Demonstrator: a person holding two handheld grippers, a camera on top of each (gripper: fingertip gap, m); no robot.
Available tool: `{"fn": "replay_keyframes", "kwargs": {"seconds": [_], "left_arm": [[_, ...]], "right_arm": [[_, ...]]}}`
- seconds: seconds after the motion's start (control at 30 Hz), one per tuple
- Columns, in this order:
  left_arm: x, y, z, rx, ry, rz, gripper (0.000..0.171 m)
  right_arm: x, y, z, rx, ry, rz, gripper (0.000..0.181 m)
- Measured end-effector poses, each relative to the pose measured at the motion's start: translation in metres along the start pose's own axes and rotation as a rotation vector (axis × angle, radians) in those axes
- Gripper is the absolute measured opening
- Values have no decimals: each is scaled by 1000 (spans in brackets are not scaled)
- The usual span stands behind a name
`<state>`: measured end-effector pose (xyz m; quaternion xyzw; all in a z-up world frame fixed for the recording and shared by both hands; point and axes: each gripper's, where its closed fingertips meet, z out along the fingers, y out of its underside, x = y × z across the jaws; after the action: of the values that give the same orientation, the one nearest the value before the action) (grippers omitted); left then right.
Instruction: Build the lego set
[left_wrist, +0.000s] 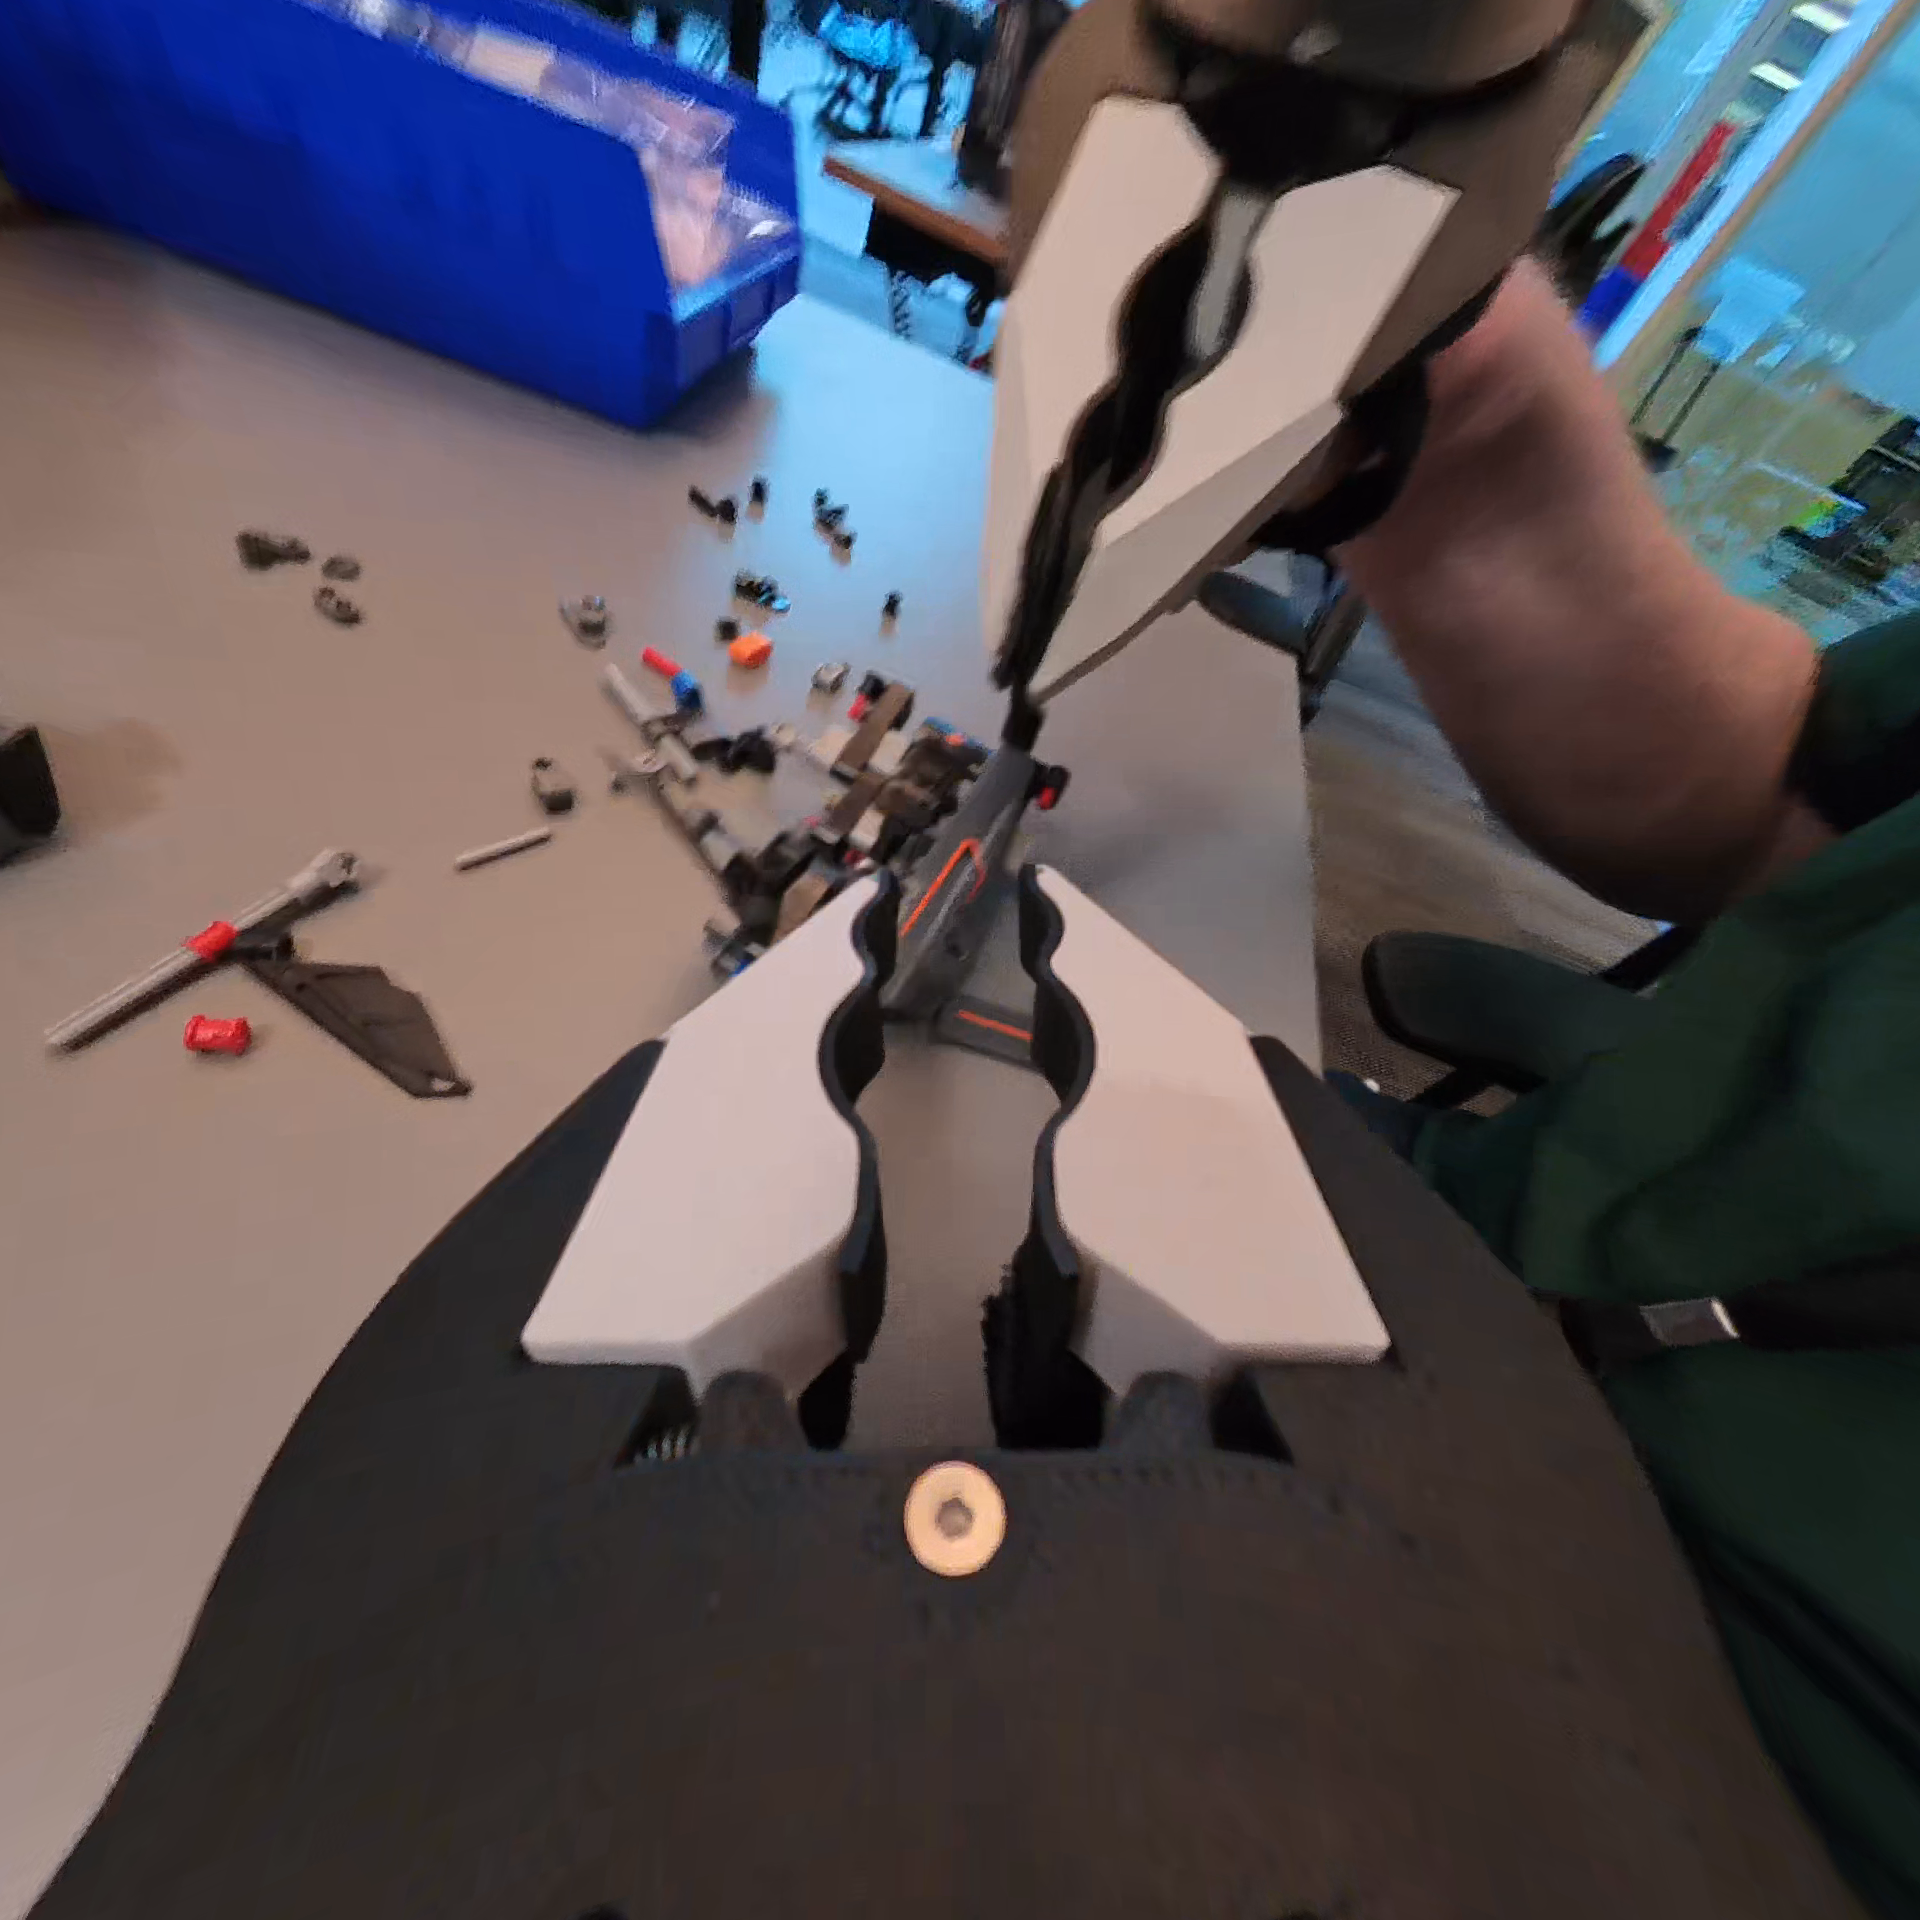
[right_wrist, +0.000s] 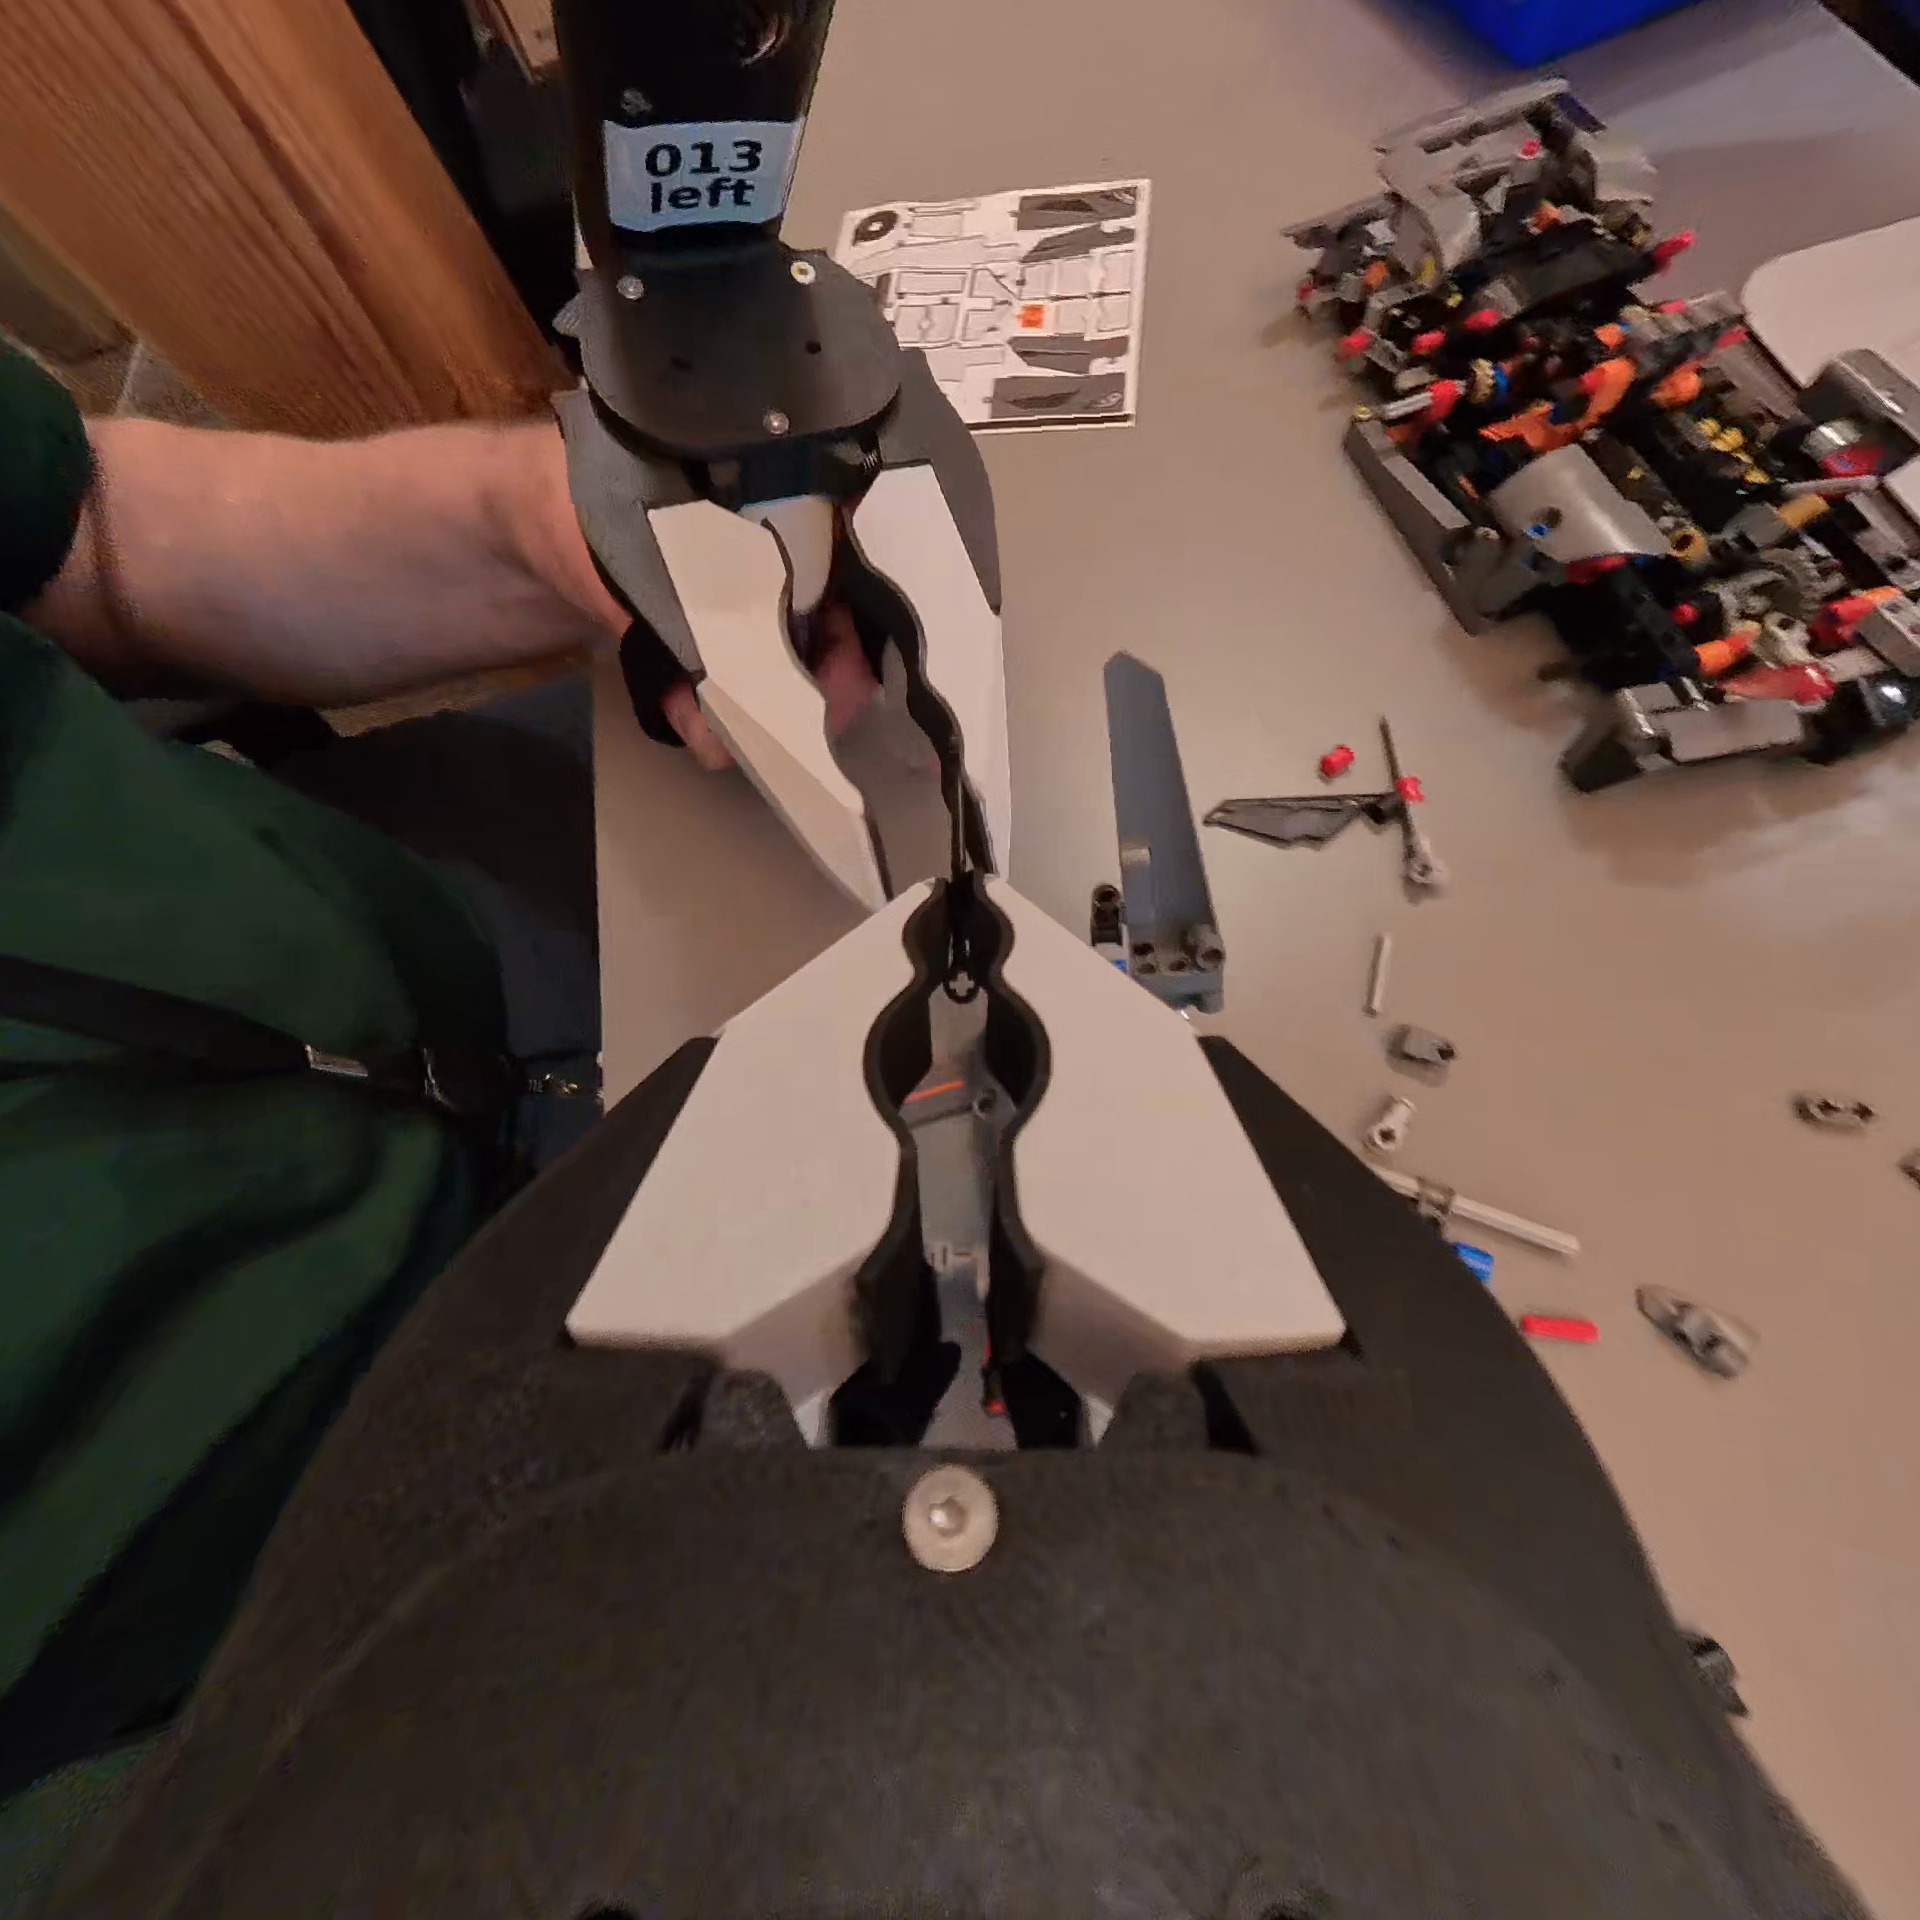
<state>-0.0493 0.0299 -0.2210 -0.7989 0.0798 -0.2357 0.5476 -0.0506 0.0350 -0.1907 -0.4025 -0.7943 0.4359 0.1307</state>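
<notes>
My left gripper (left_wrist: 956, 888) is shut on a dark grey Lego panel with orange stripes (left_wrist: 951, 935), its fingertips at the panel's sides near the table's right edge. My right gripper (right_wrist: 961, 914) is shut on a small thin black piece (right_wrist: 964, 961) and holds it against the panel's upper end. The panel shows in the gap between the right fingers (right_wrist: 956, 1143). In the left wrist view the right gripper (left_wrist: 1023, 696) comes down from above with the black piece (left_wrist: 1023, 722) at its tips. In the right wrist view the left gripper (right_wrist: 935, 868) reaches in from above.
Several loose Lego pieces (left_wrist: 665, 686) and a black fin on a grey axle (left_wrist: 353, 997) lie on the grey table (left_wrist: 208, 1299). A blue bin (left_wrist: 416, 208) stands at the back. A partly built car (right_wrist: 1610, 468), a printed sheet (right_wrist: 1008, 301) and a long grey panel (right_wrist: 1153, 810) lie nearby. The grippers are tip to tip, or close to it.
</notes>
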Motion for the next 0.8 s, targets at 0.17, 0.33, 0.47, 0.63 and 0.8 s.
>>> {"fn": "replay_keyframes", "kwargs": {"seconds": [0.17,0.33,0.47,0.63,0.8], "left_arm": [[11,-9,-2,57,-7,63,20],[20,-19,-13,123,58,46,21],[17,-16,-17,113,65,72,3],[13,-8,-16,67,50,100,0],[-11,-1,-24,34,-9,91,0]], "right_arm": [[-7,7,18,-89,12,-46,0],[-15,12,29,-178,34,-136,0],[-18,17,35,-223,38,-146,0],[-15,20,41,-236,51,-126,6],[13,20,28,-210,258,-141,28]]}}
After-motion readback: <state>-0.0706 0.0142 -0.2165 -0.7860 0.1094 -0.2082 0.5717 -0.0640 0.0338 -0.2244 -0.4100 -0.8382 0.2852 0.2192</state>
